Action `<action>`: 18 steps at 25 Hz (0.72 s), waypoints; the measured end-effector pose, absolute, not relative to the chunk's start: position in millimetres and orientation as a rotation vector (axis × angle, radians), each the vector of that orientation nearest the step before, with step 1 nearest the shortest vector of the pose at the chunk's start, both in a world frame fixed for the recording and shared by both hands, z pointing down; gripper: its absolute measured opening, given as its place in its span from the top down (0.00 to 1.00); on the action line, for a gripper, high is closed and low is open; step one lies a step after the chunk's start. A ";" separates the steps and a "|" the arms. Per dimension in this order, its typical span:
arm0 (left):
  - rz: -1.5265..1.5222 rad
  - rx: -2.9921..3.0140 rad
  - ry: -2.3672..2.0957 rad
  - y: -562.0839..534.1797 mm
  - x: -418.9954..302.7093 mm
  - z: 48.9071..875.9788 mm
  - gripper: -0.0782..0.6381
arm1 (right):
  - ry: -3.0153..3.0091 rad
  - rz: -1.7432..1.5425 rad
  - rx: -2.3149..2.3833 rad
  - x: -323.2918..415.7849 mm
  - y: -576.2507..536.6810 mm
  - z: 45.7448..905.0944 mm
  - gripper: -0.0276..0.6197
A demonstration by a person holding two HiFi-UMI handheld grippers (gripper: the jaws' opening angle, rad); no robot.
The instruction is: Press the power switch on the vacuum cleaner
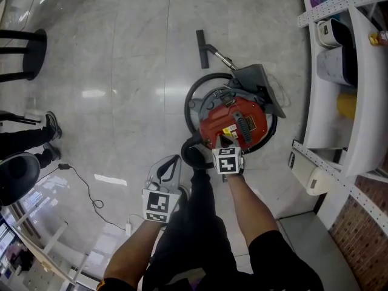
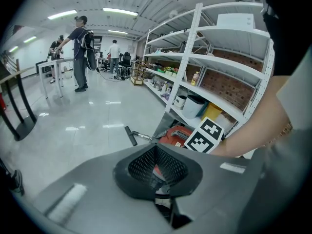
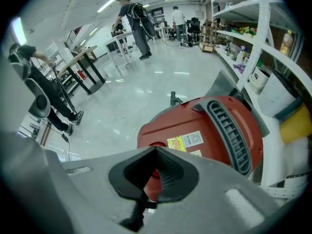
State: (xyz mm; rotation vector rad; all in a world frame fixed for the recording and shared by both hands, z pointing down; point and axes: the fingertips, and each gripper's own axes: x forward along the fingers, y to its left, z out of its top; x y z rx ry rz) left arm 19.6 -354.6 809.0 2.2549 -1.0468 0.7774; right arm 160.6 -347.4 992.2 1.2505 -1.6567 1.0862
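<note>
Your left gripper (image 2: 156,147) and right gripper (image 3: 156,150) both have their jaws together on nothing. The power switch (image 3: 150,144) on the round red plastic vacuum cleaner (image 3: 214,130) probably clicks stiffly, so push its centre squarely.

vacuum cleaner (image 3: 214,130) label (image 3: 185,141) unreadable

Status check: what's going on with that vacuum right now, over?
Left gripper shut, empty, off to the side. Right gripper shut, tips at the red vacuum's near edge; pressing or not, cannot tell. Nothing in the way.
</note>
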 end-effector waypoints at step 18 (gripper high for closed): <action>0.775 2.325 -1.012 -357.2 15.3 789.6 0.87 | -1.656 1.116 1.310 154.8 -364.4 948.7 0.97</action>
